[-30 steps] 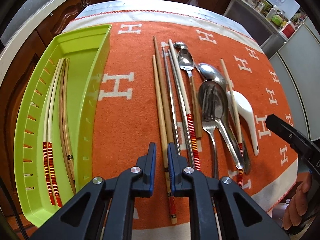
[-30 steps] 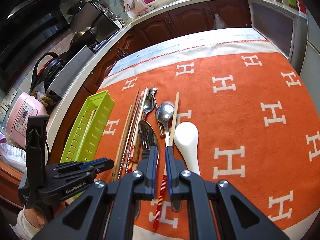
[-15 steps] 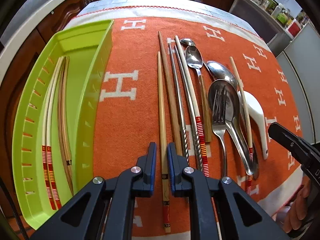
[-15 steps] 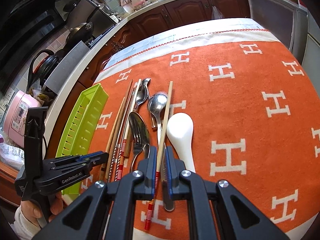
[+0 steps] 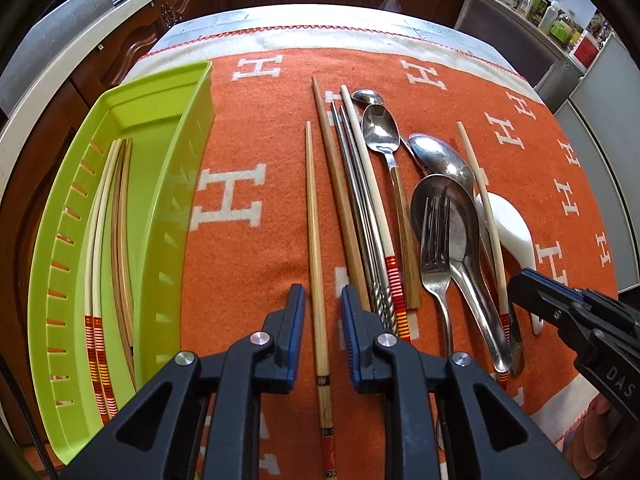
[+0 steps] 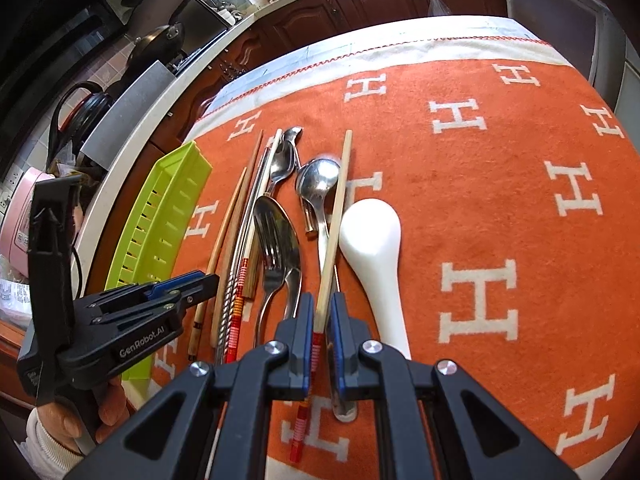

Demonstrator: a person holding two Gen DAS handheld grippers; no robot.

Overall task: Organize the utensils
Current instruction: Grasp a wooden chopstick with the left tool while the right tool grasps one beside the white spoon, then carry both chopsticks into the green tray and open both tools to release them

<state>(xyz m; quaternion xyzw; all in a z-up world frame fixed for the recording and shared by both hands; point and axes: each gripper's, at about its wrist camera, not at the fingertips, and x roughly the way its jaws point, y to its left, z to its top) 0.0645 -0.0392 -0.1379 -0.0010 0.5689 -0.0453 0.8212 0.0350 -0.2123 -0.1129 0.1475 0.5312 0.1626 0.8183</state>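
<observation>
A green tray [image 5: 160,120] at the left holds two pairs of chopsticks [image 5: 100,240]. On the orange cloth [image 5: 260,120] lie loose chopsticks, metal spoons, a fork [image 5: 436,248] and a white ceramic spoon [image 5: 512,224]. My left gripper [image 5: 322,304] points down over a plain wooden chopstick [image 5: 314,220]. Its jaws are opening, the stick shows between them, and the pads stand clear of it. My right gripper [image 6: 322,312] hovers shut, with only a narrow slit, over a red-striped chopstick [image 6: 336,216] that rests on the spoons. It grips nothing.
Metal chopsticks [image 5: 356,184] and another striped one lie just right of the left gripper. The left gripper [image 6: 212,280] shows in the right wrist view beside the tray [image 6: 160,216]. A counter with pans and a pink cooker [image 6: 16,220] runs along the left.
Both grippers have sunk closer to the cloth. The left jaws have widened around the plain chopstick. The right gripper has lined up over the striped chopstick, its jaws unchanged.
</observation>
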